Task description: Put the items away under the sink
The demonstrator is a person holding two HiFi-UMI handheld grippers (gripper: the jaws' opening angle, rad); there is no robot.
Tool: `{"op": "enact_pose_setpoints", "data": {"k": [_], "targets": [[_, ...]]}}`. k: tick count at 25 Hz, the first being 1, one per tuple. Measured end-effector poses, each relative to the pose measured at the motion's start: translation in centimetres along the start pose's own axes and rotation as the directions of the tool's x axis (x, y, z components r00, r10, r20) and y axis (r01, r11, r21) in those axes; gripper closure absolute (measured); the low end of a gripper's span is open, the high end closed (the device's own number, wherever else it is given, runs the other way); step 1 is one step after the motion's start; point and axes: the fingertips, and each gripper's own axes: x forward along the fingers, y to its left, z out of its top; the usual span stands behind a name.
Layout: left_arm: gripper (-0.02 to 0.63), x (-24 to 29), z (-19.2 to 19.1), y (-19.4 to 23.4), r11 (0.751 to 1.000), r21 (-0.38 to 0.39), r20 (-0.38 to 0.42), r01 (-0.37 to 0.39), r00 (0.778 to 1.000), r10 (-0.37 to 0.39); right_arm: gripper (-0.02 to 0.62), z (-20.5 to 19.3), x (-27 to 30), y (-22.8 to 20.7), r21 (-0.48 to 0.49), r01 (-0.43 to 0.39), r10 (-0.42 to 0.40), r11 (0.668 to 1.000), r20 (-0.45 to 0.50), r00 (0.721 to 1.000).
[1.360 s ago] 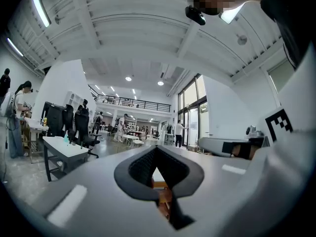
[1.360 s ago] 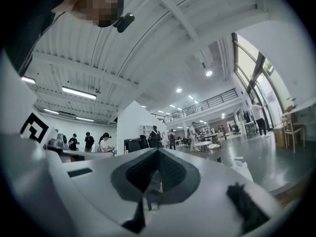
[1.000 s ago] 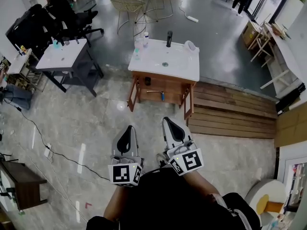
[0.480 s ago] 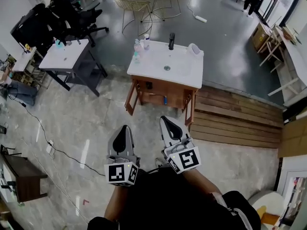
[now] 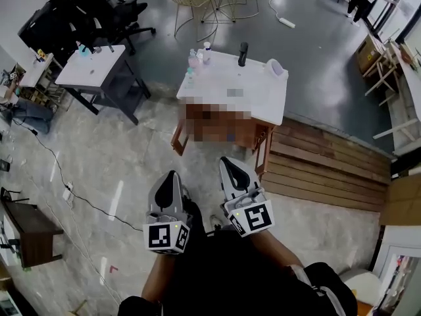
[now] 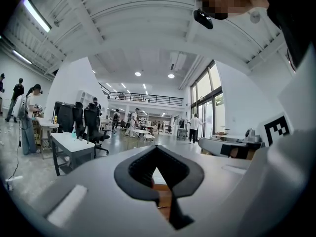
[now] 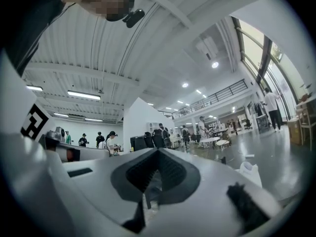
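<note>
Head view shows your left tongs (image 5: 172, 178) and right tongs (image 5: 229, 165) clenched empty, bottles (image 5: 195, 60) unstowed on the twelve o'clock sink (image 5: 266, 107).

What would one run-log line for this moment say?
left gripper: shut, empty | right gripper: shut, empty | sink: ahead, apart from both | bottles: on sink top

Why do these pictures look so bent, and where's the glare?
Head view: wide lens bends straight edges; light streaks glare on the glossy floor; a mosaic patch masks the sink cabinet. Left and right gripper views: fisheye circles, black corners, curved ceiling beams.
</note>
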Motion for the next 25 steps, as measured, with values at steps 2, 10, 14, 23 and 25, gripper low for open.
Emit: {"op": "enact_pose_setpoints", "data": {"k": [2,10,14,23,25], "targets": [[0.598,1.0,-0.2,0.3,1.0,-0.003,0.001,0.007,1.0,-0.007,0.586,-0.3,0.8,-0.4,-0.006,0.004,-0.004,1.0,-0.003,1.0],[0.598,6.0,0.0,2.8,0.999,-0.018,0.003,0.047,0.999,-0.047,0.586,-1.4,5.6,-1.6,-0.013,0.016,-0.016,1.0,-0.008,1.0],[0.598,8.8,-0.1,5.1,0.998,-0.016,-0.001,0.064,0.998,-0.064,0.586,-2.3,8.8,-2.4,-0.008,0.046,-0.046,0.999,-0.017,0.999],[0.598,14.9,1.6,11.7,0.992,-0.024,-0.003,0.127,0.992,-0.127,0.586,-2.8,17.8,-2.6,-0.025,0.092,-0.093,0.995,-0.034,0.995],[0.598,16.1,2.0,13.3,0.989,-0.023,0.001,0.145,0.989,-0.145,0.586,-3.0,20.0,-2.6,-0.034,0.109,-0.11,0.993,-0.035,0.993]]}}
